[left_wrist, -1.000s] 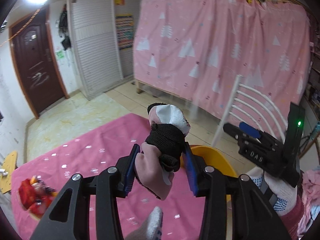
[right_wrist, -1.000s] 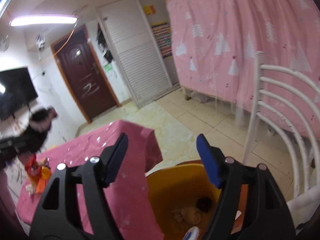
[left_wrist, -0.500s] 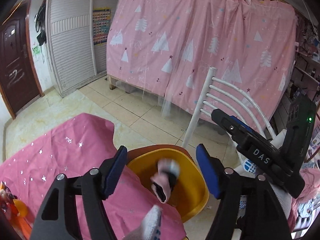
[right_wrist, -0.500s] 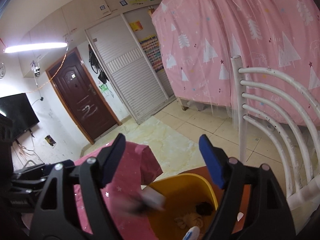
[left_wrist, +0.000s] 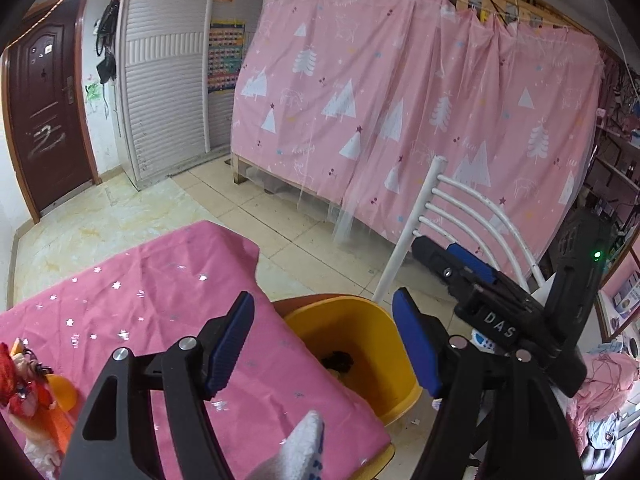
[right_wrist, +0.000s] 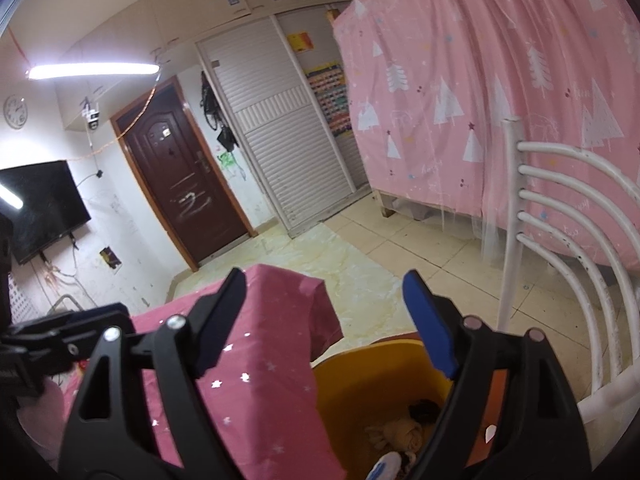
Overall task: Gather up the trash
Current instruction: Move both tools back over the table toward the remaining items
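Trash sits at the bottom of the yellow bin (right_wrist: 360,384), which stands on the floor just off the right edge of the pink star-print tablecloth (left_wrist: 152,300). From the right wrist view, a beige crumpled wad (right_wrist: 402,434) lies in the bin's near part with a small dark clump (right_wrist: 425,407) just beyond it; the left wrist view shows only the dark clump (left_wrist: 338,360), against the bin's left inner wall. Left gripper (left_wrist: 324,344) hangs above the table's right edge and the bin, jaws spread wide, blue pads bare, nothing between them. Right gripper (right_wrist: 324,320) is likewise released, jaws apart and carrying nothing, held above the bin with the table corner (right_wrist: 280,292) between its fingers. In the left wrist view the right gripper appears on the right as a black body marked DAS, in front of a white metal chair (left_wrist: 452,216) that stands just beyond the bin. On the table's near left lies a red and orange toy (left_wrist: 28,384), well apart from the bin. Far across the tiled floor hangs a pink curtain (left_wrist: 400,100) with white tree shapes, and a dark brown door (right_wrist: 180,184) stands at the far left
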The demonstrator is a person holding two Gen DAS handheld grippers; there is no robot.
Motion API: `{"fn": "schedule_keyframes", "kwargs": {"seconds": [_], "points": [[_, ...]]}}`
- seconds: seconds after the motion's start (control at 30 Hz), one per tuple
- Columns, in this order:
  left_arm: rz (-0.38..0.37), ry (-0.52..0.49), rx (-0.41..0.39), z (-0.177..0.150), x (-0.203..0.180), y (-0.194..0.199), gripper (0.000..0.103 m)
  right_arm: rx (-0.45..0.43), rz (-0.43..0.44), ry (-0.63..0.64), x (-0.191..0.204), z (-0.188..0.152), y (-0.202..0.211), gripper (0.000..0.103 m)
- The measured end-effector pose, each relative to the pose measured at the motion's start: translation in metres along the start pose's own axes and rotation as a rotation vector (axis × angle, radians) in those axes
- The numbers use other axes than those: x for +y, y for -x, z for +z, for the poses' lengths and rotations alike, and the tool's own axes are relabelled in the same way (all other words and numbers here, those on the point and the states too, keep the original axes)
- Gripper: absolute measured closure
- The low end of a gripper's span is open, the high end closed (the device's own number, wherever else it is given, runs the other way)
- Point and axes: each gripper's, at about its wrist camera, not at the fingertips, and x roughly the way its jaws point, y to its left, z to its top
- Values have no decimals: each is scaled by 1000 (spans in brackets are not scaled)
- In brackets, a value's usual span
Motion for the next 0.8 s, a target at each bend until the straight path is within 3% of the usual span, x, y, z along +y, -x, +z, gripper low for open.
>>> {"fn": "schedule_keyframes", "kwargs": {"seconds": [0.63, 0.8], "points": [[100, 91, -106, -35, 84, 101, 34, 127, 165, 205, 135, -26, -37, 23], [156, 128, -114, -46, 116, 119, 31, 168, 207, 260, 171, -37, -49, 17]]}}
